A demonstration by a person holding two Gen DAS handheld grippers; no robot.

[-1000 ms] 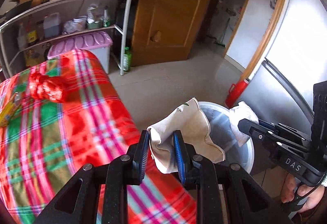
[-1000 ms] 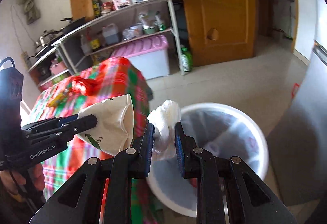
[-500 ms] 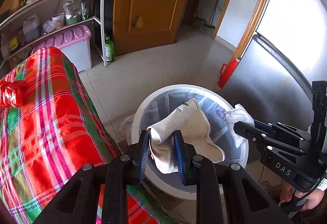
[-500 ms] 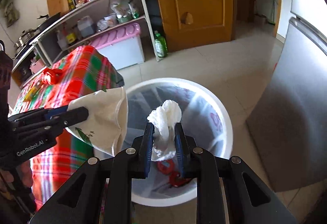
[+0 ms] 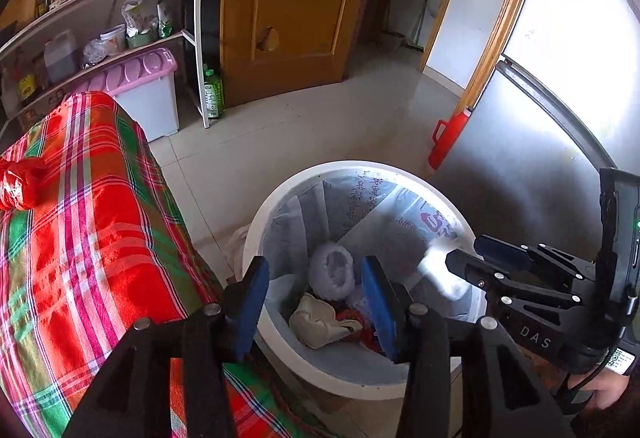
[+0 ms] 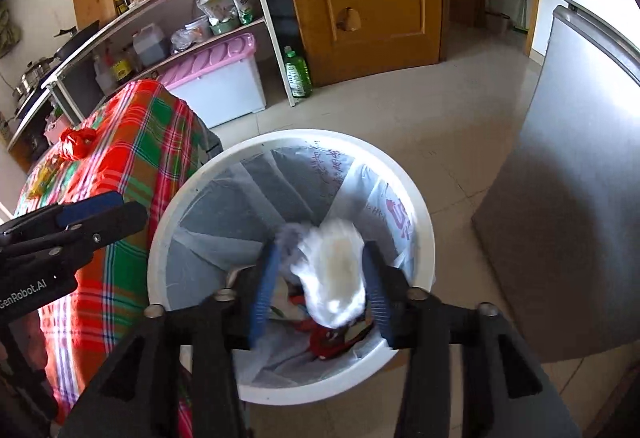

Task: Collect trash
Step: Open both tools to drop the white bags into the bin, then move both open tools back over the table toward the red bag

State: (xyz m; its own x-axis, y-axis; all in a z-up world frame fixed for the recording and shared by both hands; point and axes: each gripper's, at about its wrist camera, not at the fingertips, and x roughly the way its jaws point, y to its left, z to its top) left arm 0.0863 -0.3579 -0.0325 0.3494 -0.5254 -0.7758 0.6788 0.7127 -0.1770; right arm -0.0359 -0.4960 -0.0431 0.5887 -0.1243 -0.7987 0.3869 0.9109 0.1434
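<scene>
- The left gripper (image 5: pixel 312 302) has opened wide and holds nothing; the beige paper cup (image 5: pixel 320 322) it pinched a moment ago now lies below its fingers, crumpled, in the bin (image 5: pixel 256 230).
- The right gripper (image 6: pixel 320 282) has also spread open; its white tissue (image 6: pixel 336 274) is blurred between the fingers, probably falling.
- A red bag (image 5: pixel 18 186) remains on the table (image 5: pixel 100 218), far left, so it is likely next.

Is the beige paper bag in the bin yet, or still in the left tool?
In the bin. The beige paper bag lies crumpled inside the white bin; the left tool is open, empty.
</scene>
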